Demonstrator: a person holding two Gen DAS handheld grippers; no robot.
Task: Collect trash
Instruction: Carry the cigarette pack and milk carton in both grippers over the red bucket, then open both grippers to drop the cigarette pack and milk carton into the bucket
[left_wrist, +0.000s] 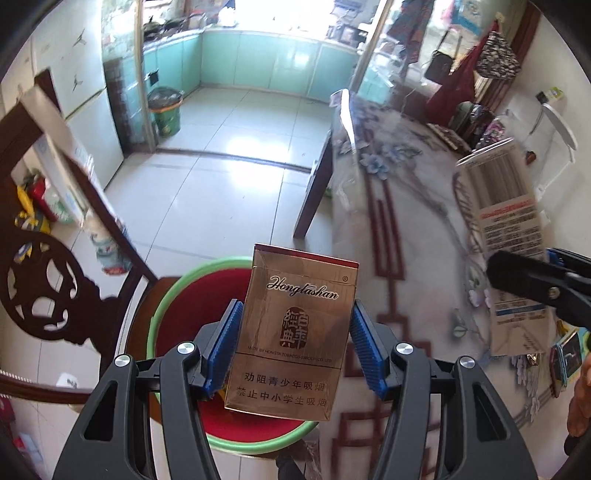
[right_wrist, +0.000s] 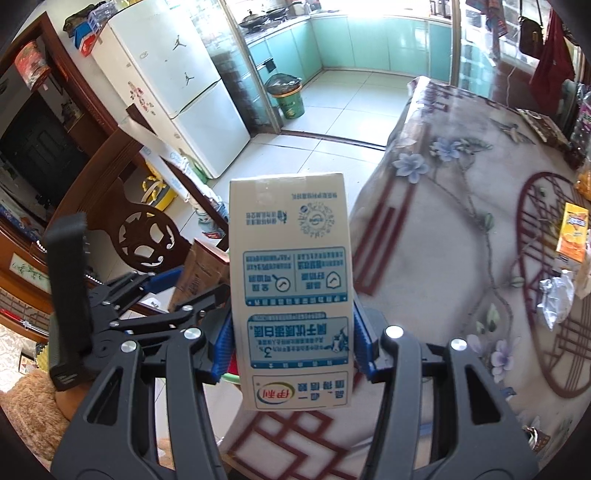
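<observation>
My left gripper (left_wrist: 293, 345) is shut on a gold-brown cigarette pack (left_wrist: 291, 325), its blue pads pressing both sides. The pack hangs over a bin with a green rim and red inside (left_wrist: 166, 295) standing beside the table. My right gripper (right_wrist: 291, 339) is shut on a cream milk carton (right_wrist: 291, 291) printed in blue, held upside down over the table's edge. In the left wrist view that carton (left_wrist: 506, 221) and the right gripper's black finger (left_wrist: 524, 277) show at the far right. In the right wrist view the left gripper (right_wrist: 162, 284) sits low at the left with the pack (right_wrist: 201, 273).
A table under a floral plastic cloth (right_wrist: 443, 236) carries a yellow packet (right_wrist: 572, 232) and crumpled foil (right_wrist: 557, 299). A carved dark wooden chair (left_wrist: 44, 291) stands left of the bin. Beyond lie a tiled floor (left_wrist: 229, 147), a white fridge (right_wrist: 177, 85) and a green waste bucket (right_wrist: 288, 96).
</observation>
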